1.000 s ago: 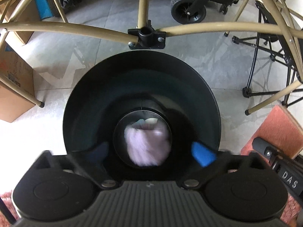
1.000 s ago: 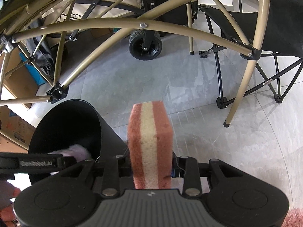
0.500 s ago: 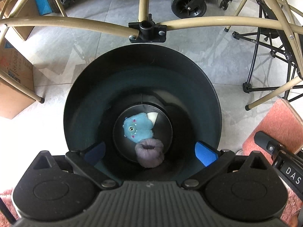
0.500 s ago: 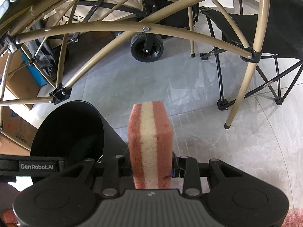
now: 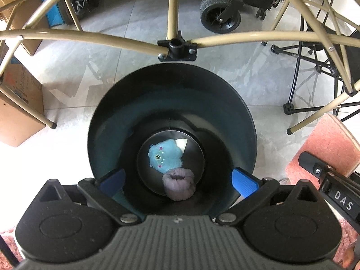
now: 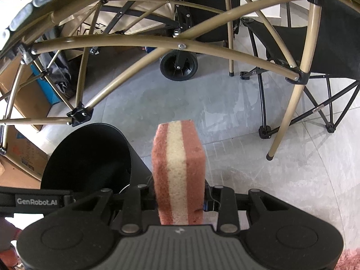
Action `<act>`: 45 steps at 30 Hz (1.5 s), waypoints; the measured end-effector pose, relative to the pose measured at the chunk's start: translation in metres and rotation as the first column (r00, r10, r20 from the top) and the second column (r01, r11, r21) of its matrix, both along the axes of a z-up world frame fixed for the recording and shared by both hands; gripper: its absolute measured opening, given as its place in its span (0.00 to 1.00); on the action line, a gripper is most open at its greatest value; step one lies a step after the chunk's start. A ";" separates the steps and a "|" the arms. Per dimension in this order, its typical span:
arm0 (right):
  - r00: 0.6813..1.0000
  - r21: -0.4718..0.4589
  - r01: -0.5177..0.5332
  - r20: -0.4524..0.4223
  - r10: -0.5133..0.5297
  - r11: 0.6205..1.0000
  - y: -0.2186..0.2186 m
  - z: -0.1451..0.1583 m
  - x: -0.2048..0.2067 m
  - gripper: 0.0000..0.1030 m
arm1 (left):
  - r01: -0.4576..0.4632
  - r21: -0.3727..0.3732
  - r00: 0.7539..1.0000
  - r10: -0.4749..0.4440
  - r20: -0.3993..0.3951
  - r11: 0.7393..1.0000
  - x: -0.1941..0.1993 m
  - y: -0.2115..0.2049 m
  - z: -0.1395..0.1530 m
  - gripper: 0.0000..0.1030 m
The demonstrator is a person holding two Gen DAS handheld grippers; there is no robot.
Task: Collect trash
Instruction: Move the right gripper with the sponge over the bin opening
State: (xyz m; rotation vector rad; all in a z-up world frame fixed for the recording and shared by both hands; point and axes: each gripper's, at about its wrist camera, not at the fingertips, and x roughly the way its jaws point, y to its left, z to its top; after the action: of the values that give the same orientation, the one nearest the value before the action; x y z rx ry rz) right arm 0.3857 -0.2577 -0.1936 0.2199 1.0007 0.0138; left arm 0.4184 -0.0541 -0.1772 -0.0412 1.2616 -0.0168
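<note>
A black round trash bin (image 5: 139, 103) stands on the tiled floor, seen from above in the left wrist view. At its bottom lie a blue fuzzy monster toy (image 5: 165, 156) and a rolled grey-purple sock (image 5: 179, 184). My left gripper (image 5: 177, 181) hangs open over the bin's mouth, blue pads wide apart, nothing between them. In the right wrist view my right gripper (image 6: 180, 199) is shut on a pink sponge with a cream middle layer (image 6: 178, 168), held upright to the right of the bin (image 6: 87, 157). That sponge (image 5: 326, 146) also shows at the left view's right edge.
Tan metal frame tubes (image 5: 247, 37) cross just beyond the bin, with a black joint (image 5: 177, 49). Cardboard boxes (image 5: 18, 103) stand at left. A black wheel (image 6: 178, 66) and a black folding chair (image 6: 330, 45) stand farther off. Pink rug (image 6: 351, 259) lies at the near edge.
The grey-purple sock, a falling blur a second ago, now lies on the bin's bottom beside the blue toy. Both grippers have stayed almost where they were.
</note>
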 end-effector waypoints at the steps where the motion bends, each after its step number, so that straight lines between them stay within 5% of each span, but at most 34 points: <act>1: 1.000 -0.002 -0.002 0.004 0.002 1.000 0.001 0.002 -0.001 0.30 | 0.000 -0.001 1.000 0.000 0.007 1.000 -0.001 0.001 0.002 1.00; 26: 0.984 -0.041 -0.132 0.114 0.136 0.990 0.067 0.050 -0.019 0.30 | -0.106 -0.036 0.985 0.110 0.136 0.994 -0.045 0.076 0.055 1.00; 45: 0.952 -0.075 -0.299 0.037 0.302 0.951 0.158 0.039 0.004 0.30 | -0.280 -0.076 0.950 0.288 0.120 0.957 -0.060 0.168 0.050 1.00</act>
State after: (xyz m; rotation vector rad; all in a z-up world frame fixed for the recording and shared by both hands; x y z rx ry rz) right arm 0.3899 -0.0993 -0.1549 0.0017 0.9771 0.2617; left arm 0.3582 0.1141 -0.1272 -0.2683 1.1153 0.1907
